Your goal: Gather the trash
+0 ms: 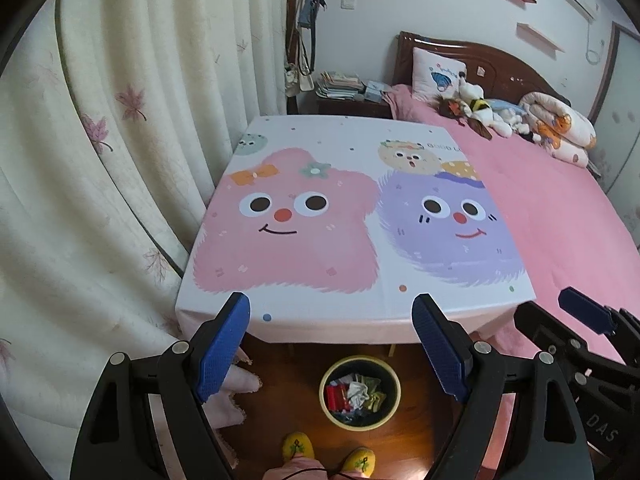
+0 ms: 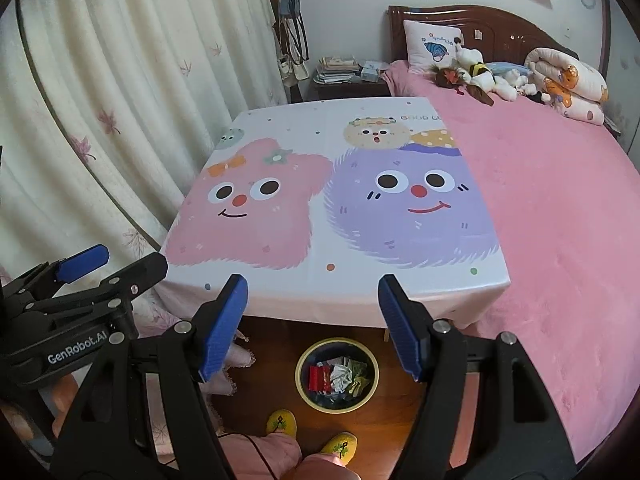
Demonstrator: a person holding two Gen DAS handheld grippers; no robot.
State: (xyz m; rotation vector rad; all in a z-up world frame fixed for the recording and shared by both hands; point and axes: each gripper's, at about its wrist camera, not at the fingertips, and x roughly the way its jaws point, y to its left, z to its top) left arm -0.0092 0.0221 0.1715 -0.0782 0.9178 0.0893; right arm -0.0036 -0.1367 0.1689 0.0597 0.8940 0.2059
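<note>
A round bin (image 1: 326, 404) (image 2: 301, 360) with a pale yellow rim stands on the wooden floor below the table's near edge. Inside it lies trash (image 1: 354, 394) (image 2: 340, 378): red wrappers, crumpled white paper and green scraps. My left gripper (image 1: 332, 308) hovers high above the bin, open, with nothing between its blue pads. My right gripper (image 2: 313, 288) is open too and holds nothing. Each gripper shows at the edge of the other's view: the right gripper (image 1: 580, 312) at the right edge, the left gripper (image 2: 82, 262) at the left edge.
A table (image 1: 352, 312) (image 2: 280, 288) under a cartoon-print cloth fills the middle. A pink bed (image 1: 560, 208) (image 2: 560, 200) with plush toys lies on the right, cream curtains (image 1: 100, 160) hang on the left. A person's feet in yellow slippers (image 1: 298, 446) (image 2: 282, 422) stand by the bin.
</note>
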